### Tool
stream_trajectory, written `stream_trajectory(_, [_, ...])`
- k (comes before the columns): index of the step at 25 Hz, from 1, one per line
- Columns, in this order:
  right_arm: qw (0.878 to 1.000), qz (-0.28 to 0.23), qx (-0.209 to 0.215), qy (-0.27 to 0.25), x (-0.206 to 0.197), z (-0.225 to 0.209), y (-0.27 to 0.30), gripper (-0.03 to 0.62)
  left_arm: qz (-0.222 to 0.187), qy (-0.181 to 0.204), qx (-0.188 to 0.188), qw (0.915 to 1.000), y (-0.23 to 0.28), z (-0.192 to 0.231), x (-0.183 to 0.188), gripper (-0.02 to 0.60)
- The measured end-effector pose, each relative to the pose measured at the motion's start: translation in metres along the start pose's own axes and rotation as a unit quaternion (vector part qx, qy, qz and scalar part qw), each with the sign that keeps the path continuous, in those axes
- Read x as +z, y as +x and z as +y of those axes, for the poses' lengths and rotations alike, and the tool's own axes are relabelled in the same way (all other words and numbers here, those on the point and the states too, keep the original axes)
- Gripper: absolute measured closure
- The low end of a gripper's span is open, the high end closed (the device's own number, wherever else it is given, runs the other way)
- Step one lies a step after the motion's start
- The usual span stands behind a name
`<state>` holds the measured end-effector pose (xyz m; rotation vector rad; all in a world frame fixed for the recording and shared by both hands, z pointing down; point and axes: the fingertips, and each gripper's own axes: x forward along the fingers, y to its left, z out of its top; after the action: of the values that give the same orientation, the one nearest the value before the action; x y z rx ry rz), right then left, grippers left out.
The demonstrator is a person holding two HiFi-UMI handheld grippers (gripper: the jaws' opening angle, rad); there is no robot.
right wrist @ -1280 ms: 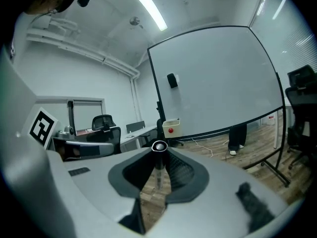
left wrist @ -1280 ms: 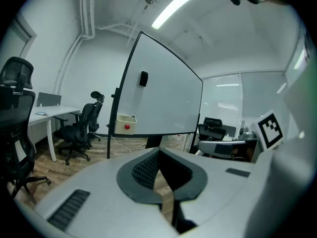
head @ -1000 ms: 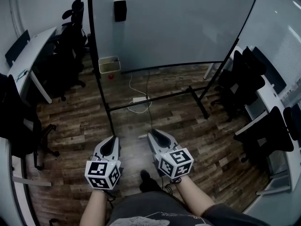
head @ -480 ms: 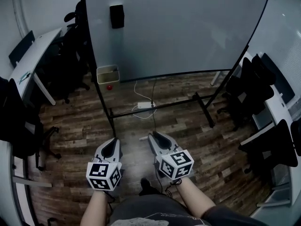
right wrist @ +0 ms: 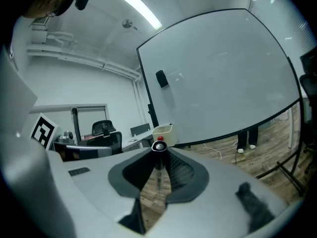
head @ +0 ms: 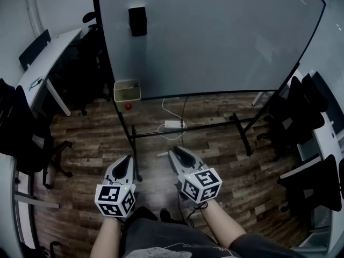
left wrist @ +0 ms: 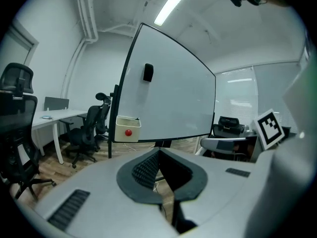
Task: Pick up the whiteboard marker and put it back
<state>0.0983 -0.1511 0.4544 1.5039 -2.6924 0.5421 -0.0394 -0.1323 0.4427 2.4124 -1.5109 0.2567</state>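
**A:** Risks from here?

**B:** Three, all judgement.
1. The whiteboard marker [right wrist: 158,147] is pinched out near the jaw tips of the right hand-held gripper [head: 175,155]. A knock or a quick swing could pivot it, or let it slip to the floor [head: 226,160].
2. The beige box [head: 127,90] on the whiteboard [head: 215,36] frame is probably where the marker belongs. It is well apart from the marker and its mouth is narrow, so a tilted release could miss.
3. The stand's foot bar and a power strip [head: 174,124] with its cable lie on the floor between the person and the box. Both are snag hazards.

**A:** Gripper states?

**B:** Right: jaws closed on the marker. It runs between the pads, with its round end showing at the tips. Left hand-held gripper [left wrist: 158,152]: jaws together with nothing between them, touching nothing. It is held just beside the right one, above the floor.
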Motion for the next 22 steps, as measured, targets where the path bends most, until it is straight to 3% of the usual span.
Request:
stream_trajectory(11, [1.000, 0.003, -0.002, -0.007, 0.018, -0.010, 0.051, 0.513, 0.003, 0.006, -0.008, 0.9999, 0.047, 0.033, 0.016, 0.568])
stream_trajectory(22, [0.999, -0.028, 0.008, -0.036, 0.081, -0.014, 0.142, 0.513, -0.029, 0.011, -0.005, 0.9995, 0.100, 0.101, 0.066, 0.568])
